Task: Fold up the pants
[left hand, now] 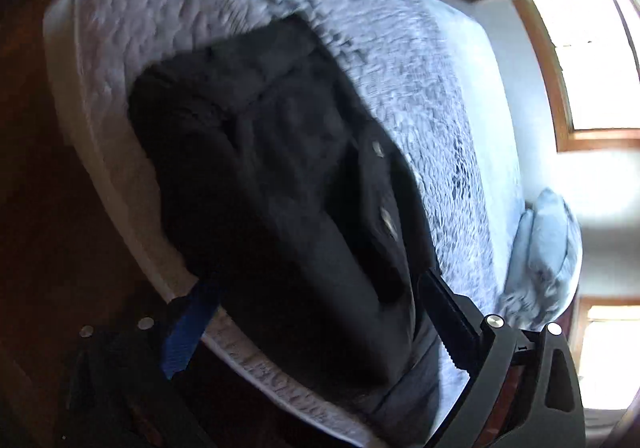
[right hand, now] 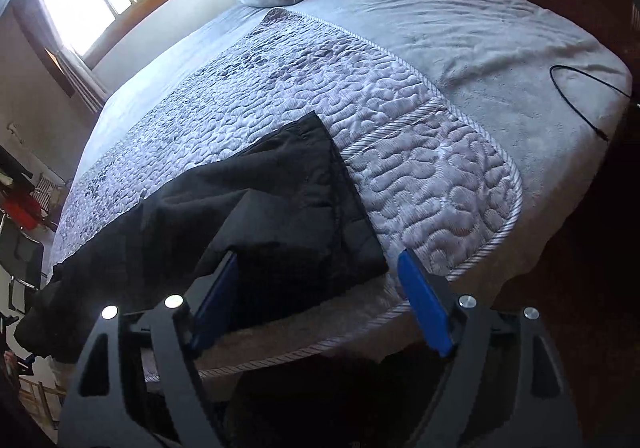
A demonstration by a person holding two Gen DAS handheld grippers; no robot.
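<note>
On the bed (right hand: 500, 44), near its front edge, the black pants (right hand: 280, 204) lie across a quilted grey pad (right hand: 400, 120), one end doubled over into a flat rectangle. Right gripper (right hand: 320, 268) hangs just above that folded end with its blue pads (right hand: 424, 304) spread wide, nothing pinched, the fold's corner sitting between them. Left gripper (left hand: 320, 288) is spread wide too, not gripping, with the rumpled pants right in front of it, though that view's pretty blurry.
</note>
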